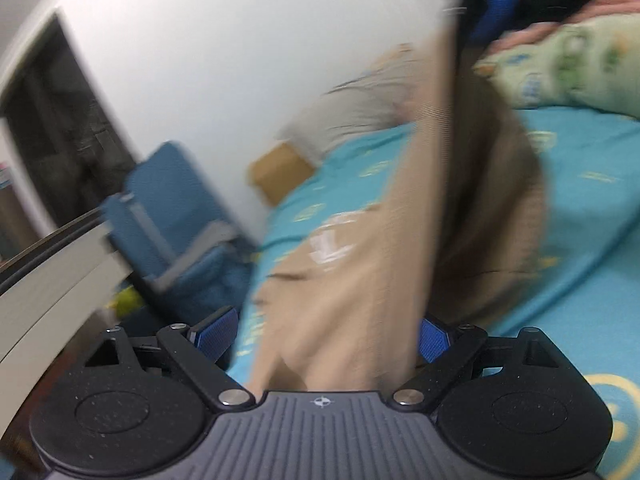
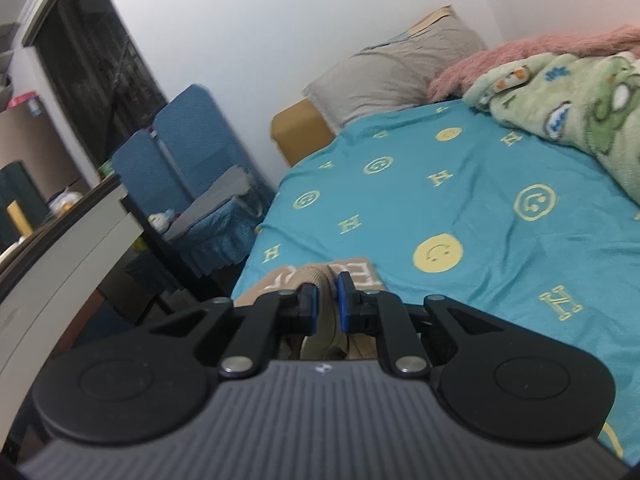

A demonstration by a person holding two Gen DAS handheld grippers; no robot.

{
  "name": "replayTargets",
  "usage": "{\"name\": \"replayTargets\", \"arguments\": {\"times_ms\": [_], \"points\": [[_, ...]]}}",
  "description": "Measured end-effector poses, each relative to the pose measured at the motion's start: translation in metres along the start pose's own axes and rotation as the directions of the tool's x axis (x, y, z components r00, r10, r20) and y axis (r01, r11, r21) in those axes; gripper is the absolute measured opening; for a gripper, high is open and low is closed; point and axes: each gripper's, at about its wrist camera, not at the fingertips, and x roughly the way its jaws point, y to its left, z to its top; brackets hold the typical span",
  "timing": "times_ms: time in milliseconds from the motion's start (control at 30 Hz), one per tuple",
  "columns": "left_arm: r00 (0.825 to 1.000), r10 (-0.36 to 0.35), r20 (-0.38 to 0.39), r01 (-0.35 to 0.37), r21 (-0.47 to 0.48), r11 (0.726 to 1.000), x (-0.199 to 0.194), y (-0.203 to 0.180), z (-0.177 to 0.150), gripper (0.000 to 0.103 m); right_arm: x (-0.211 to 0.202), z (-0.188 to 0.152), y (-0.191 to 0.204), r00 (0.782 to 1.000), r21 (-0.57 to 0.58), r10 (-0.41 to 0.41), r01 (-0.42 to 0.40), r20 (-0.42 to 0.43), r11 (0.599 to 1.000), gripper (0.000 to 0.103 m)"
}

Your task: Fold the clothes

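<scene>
I am gripping the beige printed cotton garment (image 1: pixel 360 264) in my right gripper (image 2: pixel 327 300), clamped on a fold, while my left gripper (image 1: pixel 328 336), fingers spread wide around cloth, is hanging it half-lifted, unfolded, over the turquoise smiley-print bedsheet (image 2: pixel 480 184).

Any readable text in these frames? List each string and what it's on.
"H": yellow letters repeated across the turquoise bed sheet, between smiley faces, e.g..
White block letters on the beige garment pinched in the right claw: seen upside down and partly hidden, not readable.
White print on the same beige garment in the left wrist view: motion-blurred, unreadable.
Nothing else legible.
</scene>
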Motion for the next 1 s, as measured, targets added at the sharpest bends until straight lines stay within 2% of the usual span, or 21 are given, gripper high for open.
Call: {"name": "replayTargets", "arguments": {"times_ms": [100,167,233,333,367,433,500,567,667,700,800,900,1000], "points": [[0.995,0.086,-0.046,-0.091,-0.135,0.987,0.001,0.025,0.001,0.094,-0.003,0.0,-0.008,0.996,0.006,-0.076,0.076,0.044,0.997,0.013],[0.984,0.148,-0.098,-0.164,-0.186,0.969,0.0,0.039,-0.001,0.094,-0.005,0.0,-0.011,0.991,0.014,-0.111,0.11,0.072,0.994,0.013],[0.975,0.191,-0.116,-0.212,-0.199,0.957,-0.006,0.048,-0.003,0.098,-0.007,0.001,-0.016,0.988,0.032,-0.123,0.12,0.094,0.992,0.014],[0.959,0.27,-0.087,-0.283,-0.215,0.935,-0.02,0.054,0.001,0.1,-0.008,-0.004,-0.015,0.988,0.027,-0.118,0.116,0.098,0.993,0.015],[0.953,0.295,-0.07,-0.303,-0.234,0.924,-0.024,0.058,0.004,0.1,-0.008,-0.006,-0.013,0.986,0.001,-0.133,0.133,0.098,0.991,0.017],[0.939,0.34,-0.039,-0.338,-0.275,0.9,-0.034,0.066,0.009,0.1,-0.003,-0.014,-0.006,0.977,-0.074,-0.194,0.2,0.09,0.977,0.034],[0.935,0.352,-0.037,-0.343,-0.341,0.875,-0.044,0.077,0.016,0.1,0.001,-0.021,-0.005,0.97,-0.133,-0.236,0.241,0.055,0.961,0.063],[0.935,0.353,-0.041,-0.337,-0.418,0.844,-0.054,0.092,0.019,0.1,0.004,-0.029,-0.006,0.966,-0.177,-0.259,0.255,-0.001,0.951,0.079],[0.936,0.349,-0.036,-0.317,-0.514,0.797,-0.071,0.116,0.021,0.099,0.008,-0.041,-0.009,0.951,-0.243,-0.296,0.269,-0.083,0.932,0.081],[0.937,0.348,-0.022,-0.309,-0.519,0.797,-0.077,0.119,0.025,0.099,0.009,-0.045,-0.01,0.945,-0.265,-0.309,0.272,-0.109,0.925,0.081],[0.933,0.359,0.026,-0.295,-0.516,0.804,-0.105,0.13,0.042,0.098,-0.009,-0.037,-0.008,0.945,-0.175,-0.311,0.291,-0.102,0.941,0.081],[0.923,0.377,0.077,-0.279,-0.54,0.794,-0.131,0.148,0.065,0.098,-0.054,-0.002,0.012,0.963,-0.137,-0.265,0.269,0.048,0.953,0.081],[0.911,0.391,0.136,-0.238,-0.601,0.763,-0.162,0.181,0.1,0.098,-0.11,0.047,0.043,0.963,-0.161,-0.182,0.216,0.199,0.963,0.081]]}}
